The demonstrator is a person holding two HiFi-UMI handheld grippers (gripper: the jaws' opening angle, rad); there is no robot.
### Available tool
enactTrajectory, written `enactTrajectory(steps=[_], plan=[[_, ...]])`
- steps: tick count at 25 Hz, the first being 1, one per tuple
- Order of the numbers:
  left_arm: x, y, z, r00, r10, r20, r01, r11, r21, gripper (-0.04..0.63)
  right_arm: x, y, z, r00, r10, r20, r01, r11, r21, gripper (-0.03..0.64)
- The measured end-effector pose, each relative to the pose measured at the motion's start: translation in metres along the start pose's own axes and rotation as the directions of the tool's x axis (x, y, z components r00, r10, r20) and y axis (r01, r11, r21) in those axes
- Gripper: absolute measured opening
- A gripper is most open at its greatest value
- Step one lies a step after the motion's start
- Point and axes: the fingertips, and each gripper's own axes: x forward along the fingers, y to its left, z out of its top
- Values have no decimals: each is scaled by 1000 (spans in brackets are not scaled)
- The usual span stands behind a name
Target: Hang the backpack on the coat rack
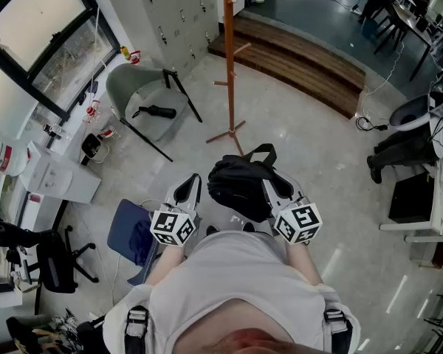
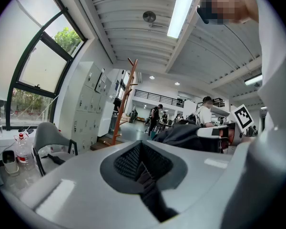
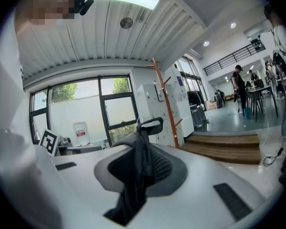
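progress | black backpack (image 1: 240,186) held aloft, not yet hung; left gripper (image 1: 187,189) clamped on a strap (image 2: 150,194); right gripper (image 1: 275,189) clamped on its fabric | wooden coat rack (image 1: 229,57) well apart; approach and hooking left

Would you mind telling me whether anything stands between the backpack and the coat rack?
Nothing visible does: only bare floor separates the backpack from the coat rack; the grey chair stands off left.

the coat rack (image 1: 229,57) runs off the head view's top edge; the right claw (image 1: 273,186) covers one side of the backpack (image 1: 236,186); i can't make out the distant people (image 2: 155,118).
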Motion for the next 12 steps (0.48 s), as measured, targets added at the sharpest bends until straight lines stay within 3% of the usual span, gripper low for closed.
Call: enactTrajectory(steps=[12], plan=[[0, 0, -9, 1000, 21, -17, -21, 1000, -1, 11, 0, -1, 0, 1000, 17, 15, -17, 1000, -11, 60]])
